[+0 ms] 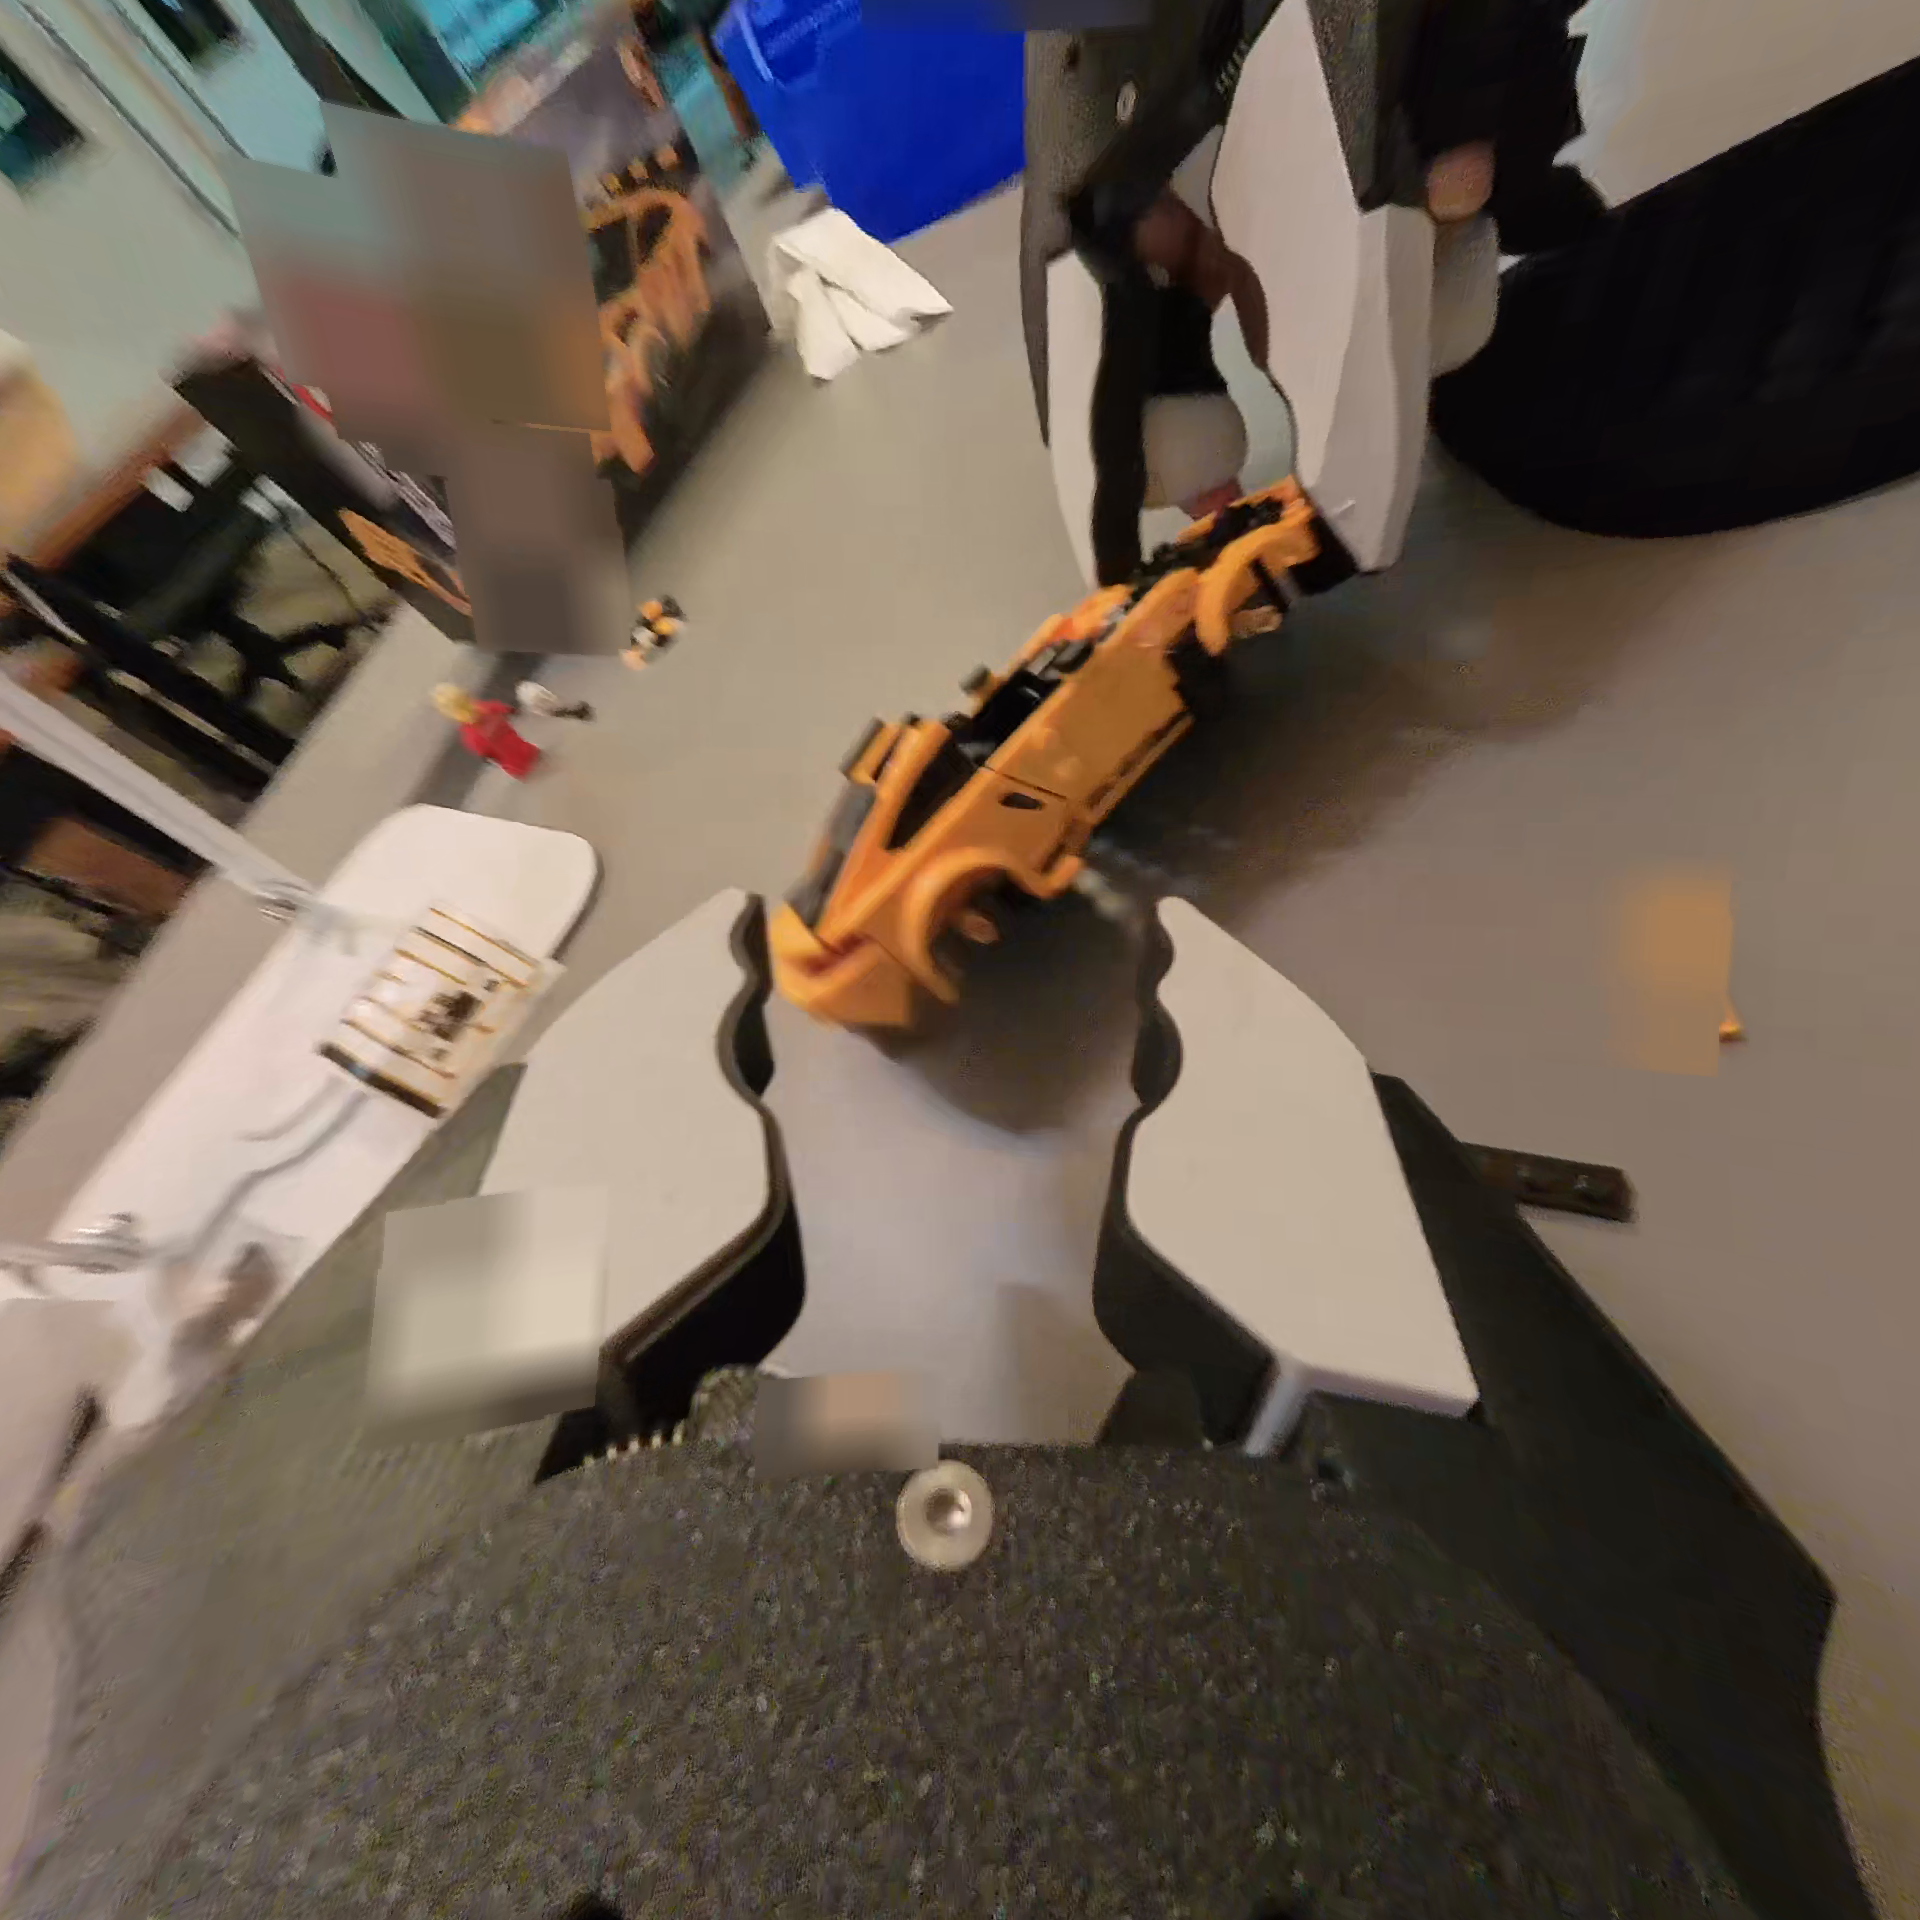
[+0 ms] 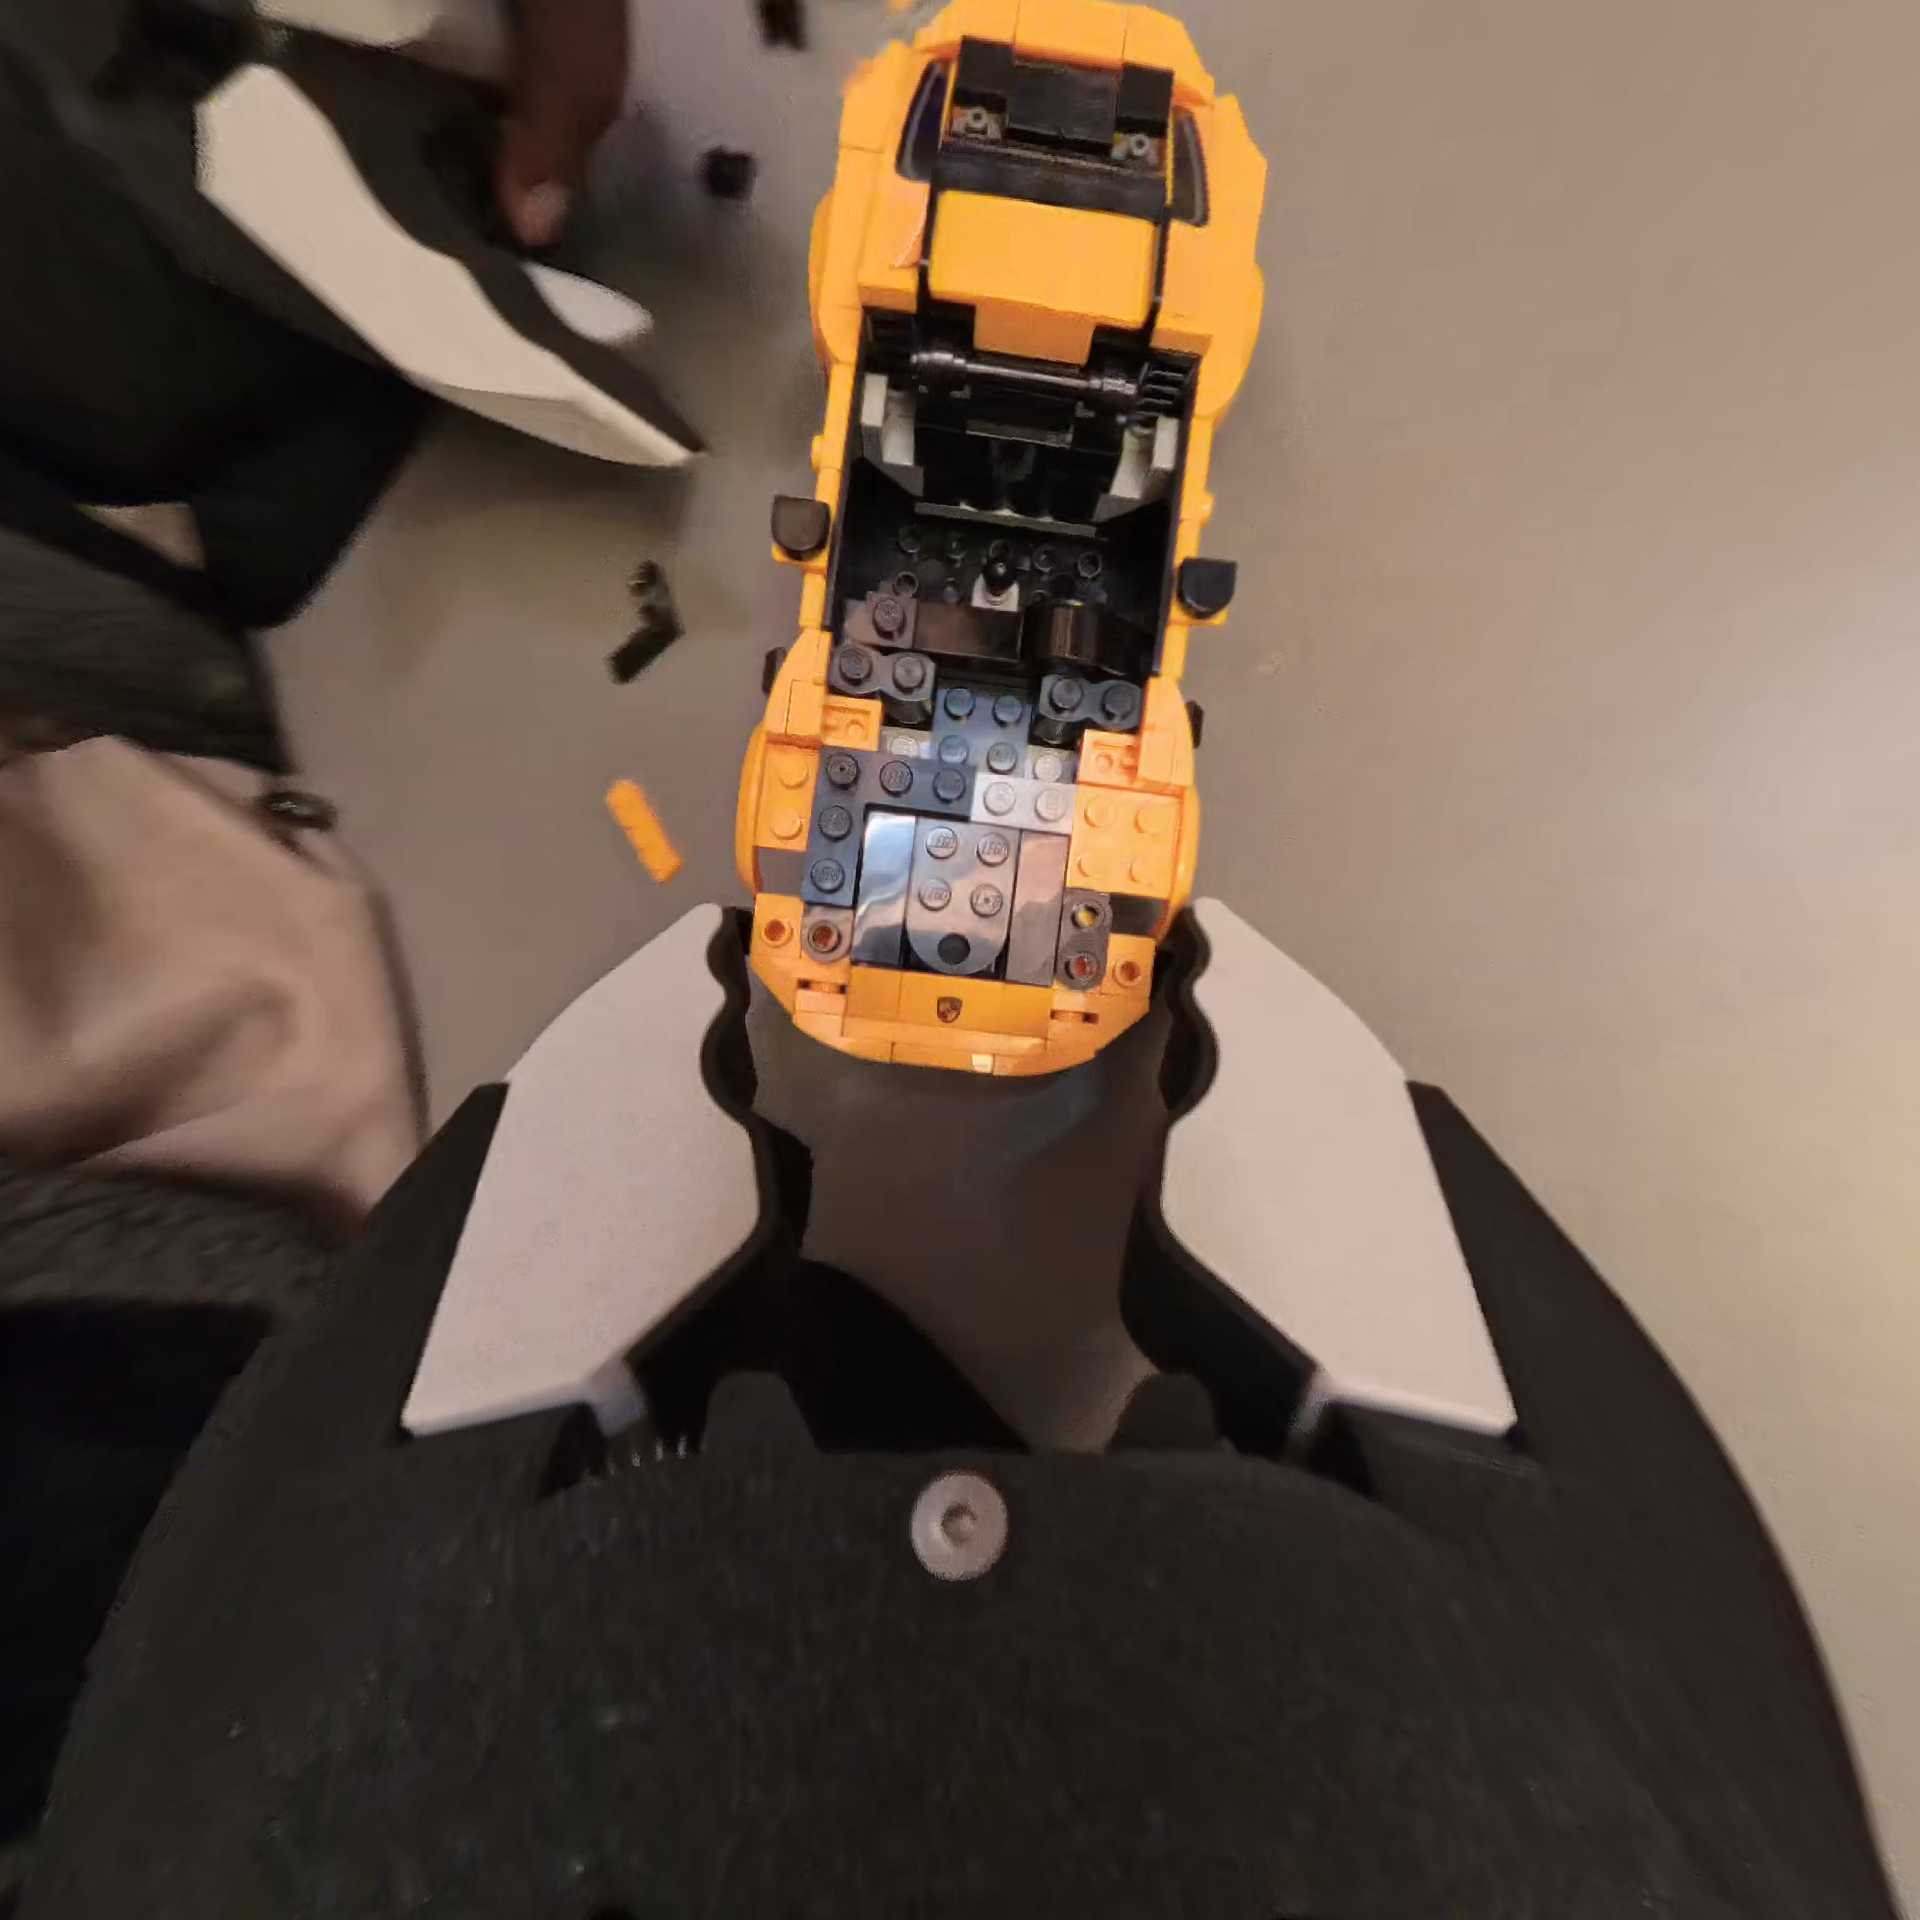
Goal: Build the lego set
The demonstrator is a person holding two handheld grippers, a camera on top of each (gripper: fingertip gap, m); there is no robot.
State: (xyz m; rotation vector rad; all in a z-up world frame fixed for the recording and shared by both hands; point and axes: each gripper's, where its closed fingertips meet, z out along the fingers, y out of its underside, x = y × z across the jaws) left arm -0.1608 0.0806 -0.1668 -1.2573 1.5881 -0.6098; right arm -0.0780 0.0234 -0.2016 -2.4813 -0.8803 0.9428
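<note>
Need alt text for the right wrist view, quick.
The right gripper closes on the near end of an orange lego car with its studded top uncovered, on a grey table. Loose pieces lie left of it.

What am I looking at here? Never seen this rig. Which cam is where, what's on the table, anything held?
No robot: a person holds two handheld grippers, each with a camera looking along its fingers. The left view shows the left gripper, open, just behind one end of an orange Lego car on the grey table; the right gripper sits at the far end. The right view shows the right gripper straddling the car; whether it grips is unclear. Loose pieces lie beside it; minifigures and the box stand farther off.
</note>
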